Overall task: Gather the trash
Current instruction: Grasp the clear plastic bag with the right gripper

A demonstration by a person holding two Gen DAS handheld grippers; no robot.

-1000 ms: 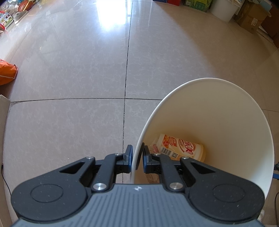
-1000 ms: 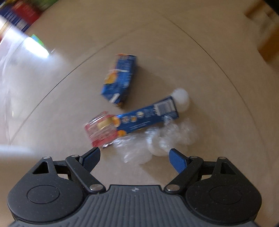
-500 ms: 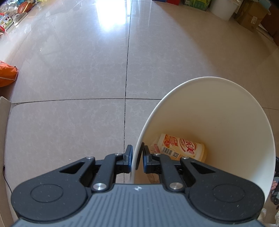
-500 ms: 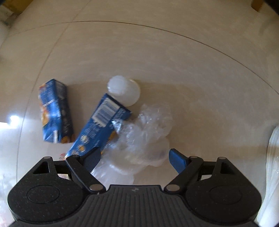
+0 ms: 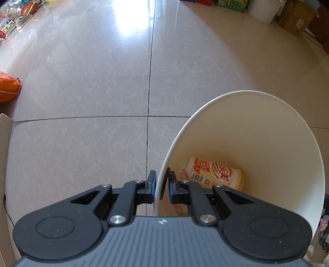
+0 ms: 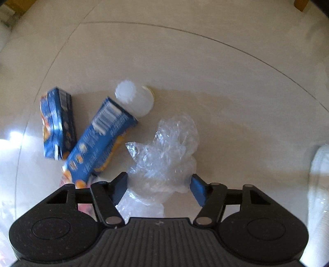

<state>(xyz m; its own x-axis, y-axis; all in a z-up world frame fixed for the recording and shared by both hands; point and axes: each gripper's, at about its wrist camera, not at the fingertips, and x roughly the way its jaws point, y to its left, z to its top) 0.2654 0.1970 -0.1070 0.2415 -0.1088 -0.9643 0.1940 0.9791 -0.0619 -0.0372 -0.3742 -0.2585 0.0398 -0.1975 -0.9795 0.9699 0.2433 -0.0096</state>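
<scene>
Trash lies in two places, and each wrist view shows only one of them. Left view: the left tool (image 5: 161, 185) is clamped on the near rim of a white bin (image 5: 287, 156), one finger outside the wall and one inside. The bin stands on a tiled floor (image 5: 92, 82) at about 4 o'clock in that view, and a cream-and-orange bottle (image 5: 218, 173) lies on its side at the bottom. An orange bag (image 5: 8, 88) sits at 9 o'clock by the edge, and a cardboard edge (image 5: 5, 143) runs down below it. Boxes (image 5: 296, 18) and a white tub (image 5: 264, 9) line the far wall at 1 o'clock. None of the loose litter appears here.

Right view: the right tool (image 6: 159, 185) points down over a crumpled clear plastic bag (image 6: 164, 152) on the floor. Its jaws have just been closing, and the bag's lower part now sits between the fingers; the left finger (image 6: 120, 188) touches the plastic, but whether both pads press it I cannot tell. At 10 o'clock from the bag lie two blue cartons, one long (image 6: 98, 139) and one short (image 6: 56, 125), just beside each other. A white cup (image 6: 135, 98) on its side touches the long carton's far end at 12 o'clock. Something red (image 6: 84, 206) peeks out under the tool's left arm. The bin interior does not show here.
</scene>
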